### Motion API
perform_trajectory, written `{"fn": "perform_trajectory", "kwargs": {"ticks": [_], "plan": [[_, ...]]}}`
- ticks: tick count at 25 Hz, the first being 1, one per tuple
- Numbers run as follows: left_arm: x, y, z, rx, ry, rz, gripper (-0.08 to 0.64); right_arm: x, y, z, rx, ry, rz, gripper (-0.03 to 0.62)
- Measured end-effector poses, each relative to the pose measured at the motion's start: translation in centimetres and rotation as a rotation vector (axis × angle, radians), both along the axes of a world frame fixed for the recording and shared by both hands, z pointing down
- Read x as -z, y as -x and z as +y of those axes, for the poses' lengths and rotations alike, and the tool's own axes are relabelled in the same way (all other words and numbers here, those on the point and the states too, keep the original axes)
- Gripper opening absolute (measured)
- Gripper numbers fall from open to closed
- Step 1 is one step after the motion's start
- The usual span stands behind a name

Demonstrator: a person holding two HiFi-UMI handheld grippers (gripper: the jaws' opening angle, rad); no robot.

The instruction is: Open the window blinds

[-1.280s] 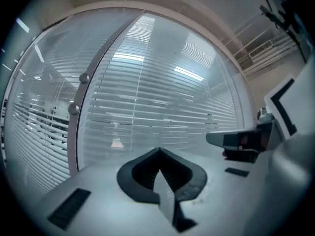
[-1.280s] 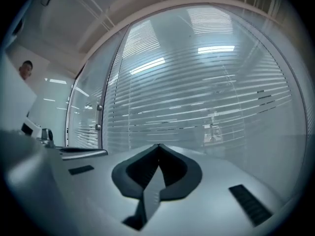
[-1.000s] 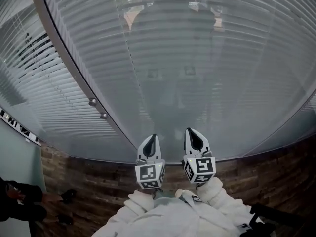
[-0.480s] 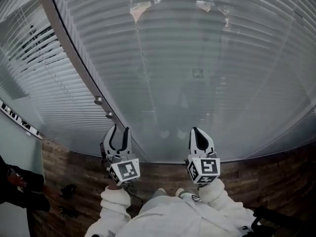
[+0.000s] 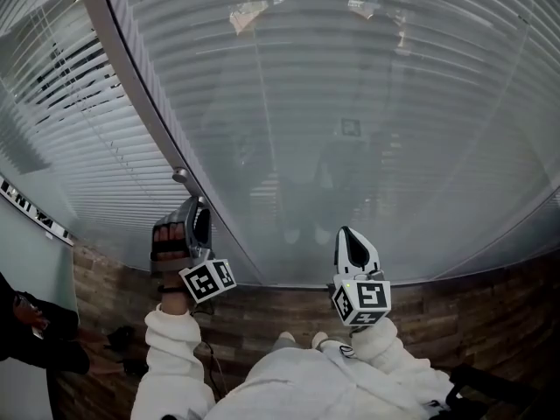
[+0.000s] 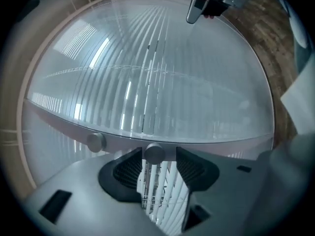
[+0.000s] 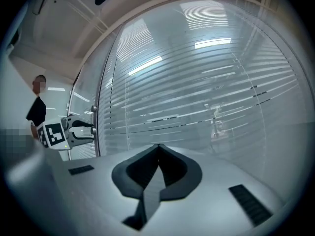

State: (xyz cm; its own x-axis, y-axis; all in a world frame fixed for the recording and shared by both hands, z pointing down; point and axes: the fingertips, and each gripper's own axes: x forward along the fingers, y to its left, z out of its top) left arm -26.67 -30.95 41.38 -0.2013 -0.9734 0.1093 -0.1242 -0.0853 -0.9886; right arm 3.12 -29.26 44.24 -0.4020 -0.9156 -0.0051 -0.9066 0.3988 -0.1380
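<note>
- From the head view: looking at the blinds point(image 5: 350, 103) hanging full length behind the glass point(image 5: 420, 234), slats lying nearly flat and hazy right across, so nothing opened there yet.
- Same view: spotting the left claw point(image 5: 184, 219) rolled on its side, hard up against the frame point(image 5: 131, 86) and just below the upper knob point(image 5: 179, 175). Finding the right claw point(image 5: 348, 239) well apart from it, held short of the glass, touching nothing.
- Over to the left gripper view: staring along jaws spread wide, having just been opening, with the second knob point(image 6: 155, 153) right at their tips and between them. No squeeze on it from either pad, so released, not gripping. Reading that as the reach made and the pinch not yet taken.
- Also there: seeing more slats through the gap behind that knob, tilted much like the rest.
- On to the right gripper view: seeing jaws clenched tip to tip on nothing at all. Beyond them, more closed slats with only a few thin dark gaps, and the left claw small at the frame on the far left.
- Judging progress: early going. Lined up on the control, and that looks like the only part done. Left to do: closing on the second knob, then turning it until the slats tilt and let the light through. Cannot tell from here which way it needs to turn.
</note>
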Motion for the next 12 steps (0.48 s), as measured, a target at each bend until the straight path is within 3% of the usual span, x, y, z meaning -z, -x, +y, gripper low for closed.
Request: {"fn": "perform_trajectory", "kwargs": {"ticks": [3,8,10,12], "plan": [[0.65,0.01,-0.3,0.014,-0.014,-0.018,0.136,0.29,-0.43,0.05,-0.009,-0.003,0.004,0.011],[0.72,-0.08,-0.34,0.002,-0.009,-0.024,0.124,0.61,-1.02,-0.05,-0.02,-0.009,0.007,0.011],[0.75,-0.01,-0.32,0.01,-0.007,0.062,0.123,0.61,-1.02,-0.04,-0.019,-0.009,0.012,0.011],[0.69,0.25,-0.41,0.028,-0.02,0.232,0.123,0.54,-0.95,-0.07,-0.019,-0.006,0.012,0.011]]}}
